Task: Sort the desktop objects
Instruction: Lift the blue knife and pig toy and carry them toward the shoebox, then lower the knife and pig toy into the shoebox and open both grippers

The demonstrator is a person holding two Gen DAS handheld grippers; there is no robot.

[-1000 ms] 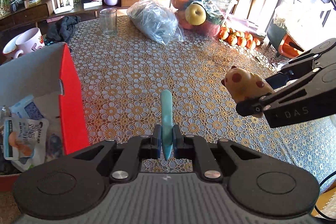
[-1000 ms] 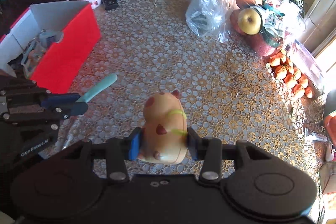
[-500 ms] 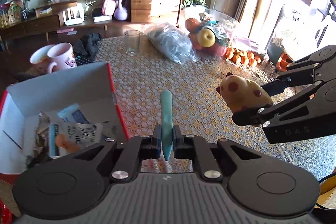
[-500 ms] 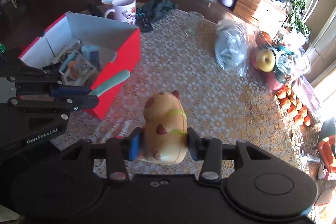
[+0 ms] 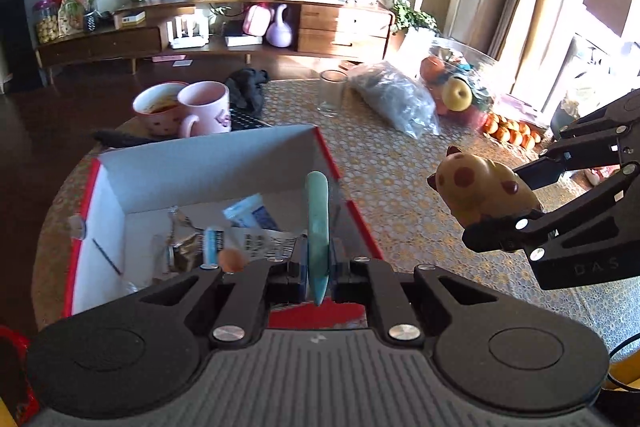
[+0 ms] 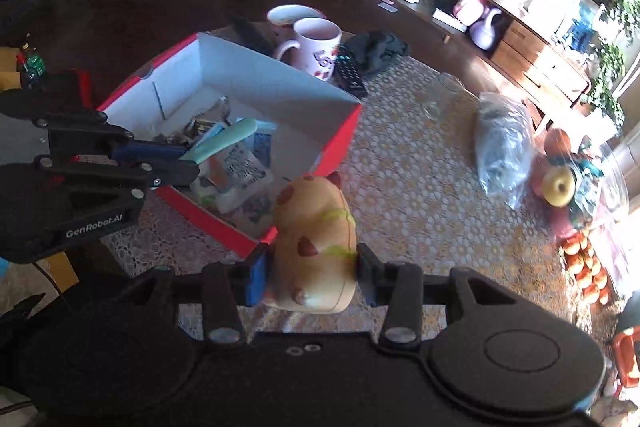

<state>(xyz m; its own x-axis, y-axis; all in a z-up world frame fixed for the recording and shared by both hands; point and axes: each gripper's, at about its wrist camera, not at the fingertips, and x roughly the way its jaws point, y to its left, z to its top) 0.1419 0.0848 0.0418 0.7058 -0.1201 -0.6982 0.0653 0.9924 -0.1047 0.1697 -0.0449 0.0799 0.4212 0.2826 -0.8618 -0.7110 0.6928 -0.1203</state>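
Left claw point(image 5: 318, 267) clamped narrow on a slim teal stick point(image 5: 318, 227), held upright between the fingers, tip pointing forward. Poised above the open red box point(image 5: 348, 183); from the right wrist view, stick point(image 6: 224, 141) angled over the box interior point(image 6: 248, 83), above the packets lying inside. Contact between stick and box contents: cannot tell.

Right claw point(image 6: 310, 269) gripping a tan spotted animal toy point(image 6: 316, 239), blue pads pressed to both flanks, yellow-green stripe on its back. Held in the air above the tabletop point(image 6: 404, 187), just beside the box's near right corner. Same toy point(image 5: 480, 191) seen from the left wrist view to the right of the box, off the surface, right claw point(image 5: 516, 199) closed around it.

Box contents: printed packets point(image 6: 236, 167), a blue and white pouch point(image 5: 250, 213), crumpled foil point(image 5: 184, 247). White inner walls, red outside.

Beyond the box: two pink mugs point(image 5: 206, 109), a remote point(image 6: 350, 73), dark cloth point(image 5: 248, 87). Farther along the lace-patterned tabletop: an empty glass point(image 5: 332, 95), a grey plastic bag point(image 5: 396, 103), a clear container holding an apple point(image 5: 458, 95), small oranges point(image 5: 510, 133) at the far edge.
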